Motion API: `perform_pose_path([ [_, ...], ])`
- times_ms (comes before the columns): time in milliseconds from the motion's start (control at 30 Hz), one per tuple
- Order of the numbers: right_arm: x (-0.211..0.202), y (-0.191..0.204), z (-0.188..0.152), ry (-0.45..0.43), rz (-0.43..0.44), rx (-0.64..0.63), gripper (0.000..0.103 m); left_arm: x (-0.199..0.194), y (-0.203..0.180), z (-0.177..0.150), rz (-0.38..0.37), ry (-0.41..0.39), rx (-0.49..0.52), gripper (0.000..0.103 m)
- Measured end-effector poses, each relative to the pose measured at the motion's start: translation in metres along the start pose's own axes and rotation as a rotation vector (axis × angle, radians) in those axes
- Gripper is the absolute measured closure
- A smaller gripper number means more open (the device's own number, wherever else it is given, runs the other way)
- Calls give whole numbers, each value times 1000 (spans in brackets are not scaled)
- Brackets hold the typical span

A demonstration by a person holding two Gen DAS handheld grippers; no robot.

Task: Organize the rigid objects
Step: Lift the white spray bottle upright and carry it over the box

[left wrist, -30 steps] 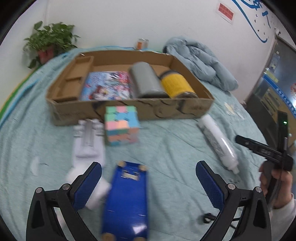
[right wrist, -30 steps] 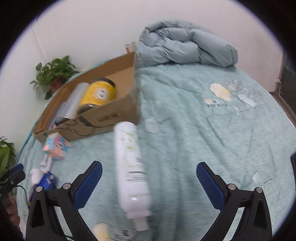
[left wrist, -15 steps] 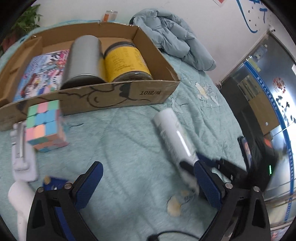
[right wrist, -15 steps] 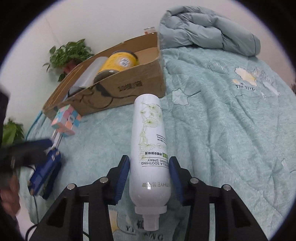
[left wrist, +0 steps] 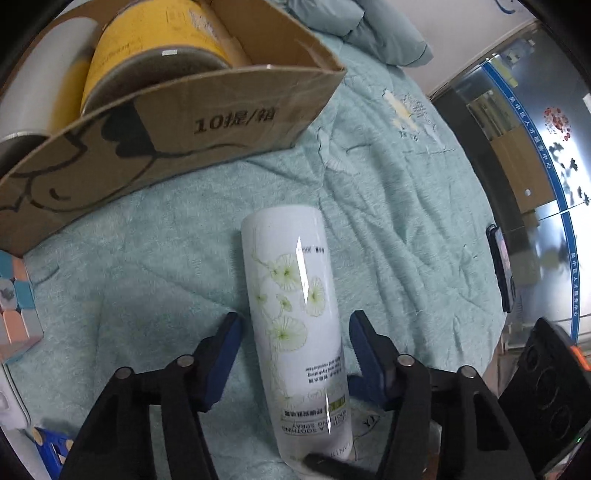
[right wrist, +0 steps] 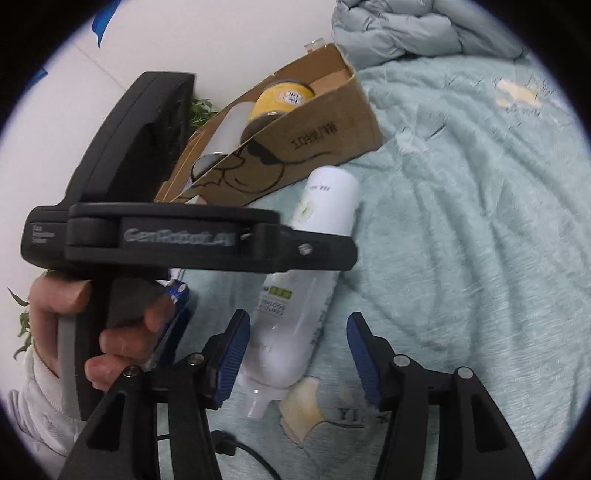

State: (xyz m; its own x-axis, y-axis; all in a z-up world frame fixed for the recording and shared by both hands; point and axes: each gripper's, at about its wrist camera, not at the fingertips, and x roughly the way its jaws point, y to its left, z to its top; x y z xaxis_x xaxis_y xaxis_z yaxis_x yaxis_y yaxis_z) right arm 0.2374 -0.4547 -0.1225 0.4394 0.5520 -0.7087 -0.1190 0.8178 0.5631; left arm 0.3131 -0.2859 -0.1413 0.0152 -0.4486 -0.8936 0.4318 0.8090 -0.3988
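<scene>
Spray bottle, label "SOOTHING SPRAY", lies between left fingers, part-open, not gripping; right fingers open, empty.

Teal quilted bedspread, rumpled grey-blue duvet against white wall.
</scene>
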Motion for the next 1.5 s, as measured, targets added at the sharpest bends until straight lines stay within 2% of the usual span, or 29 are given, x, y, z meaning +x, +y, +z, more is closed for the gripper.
perform_pose_path([
  [100, 19, 7, 1, 46, -9, 39, 48, 3, 3, 2, 0, 1, -5, 58],
  [167, 24, 17, 6, 31, -46, 31, 50, 0, 10, 1, 6, -8, -12, 59],
  [300, 31, 20, 11, 48, -34, 22, 54, -14, 24, -5, -33, -32, -58, 60],
  [433, 33, 33, 12, 70, -61, -36, 59, -45, 19, -17, -52, -116, -50, 61],
  [533, 22, 39, 18, 35, -68, -33, 59, -71, 6, -19, -64, -190, -22, 62],
  [667, -3, 61, 39, -49, -83, -117, 60, -117, -6, -11, -69, -303, 15, 62],
  [933, -39, 90, 103, -190, -122, -259, 60, -193, -38, 36, -78, -455, 126, 61],
  [1033, -49, 95, 130, -226, -141, -298, 60, -213, -47, 63, -82, -482, 143, 61],
  [1100, -52, 104, 136, -245, -148, -318, 60, -226, -45, 77, -85, -492, 145, 61],
  [1333, -50, 97, 192, -223, -142, -341, 60, -238, -46, 138, -83, -501, 125, 61],
  [1500, -35, 81, 211, -172, -130, -324, 60, -210, -32, 174, -80, -444, 74, 61],
])
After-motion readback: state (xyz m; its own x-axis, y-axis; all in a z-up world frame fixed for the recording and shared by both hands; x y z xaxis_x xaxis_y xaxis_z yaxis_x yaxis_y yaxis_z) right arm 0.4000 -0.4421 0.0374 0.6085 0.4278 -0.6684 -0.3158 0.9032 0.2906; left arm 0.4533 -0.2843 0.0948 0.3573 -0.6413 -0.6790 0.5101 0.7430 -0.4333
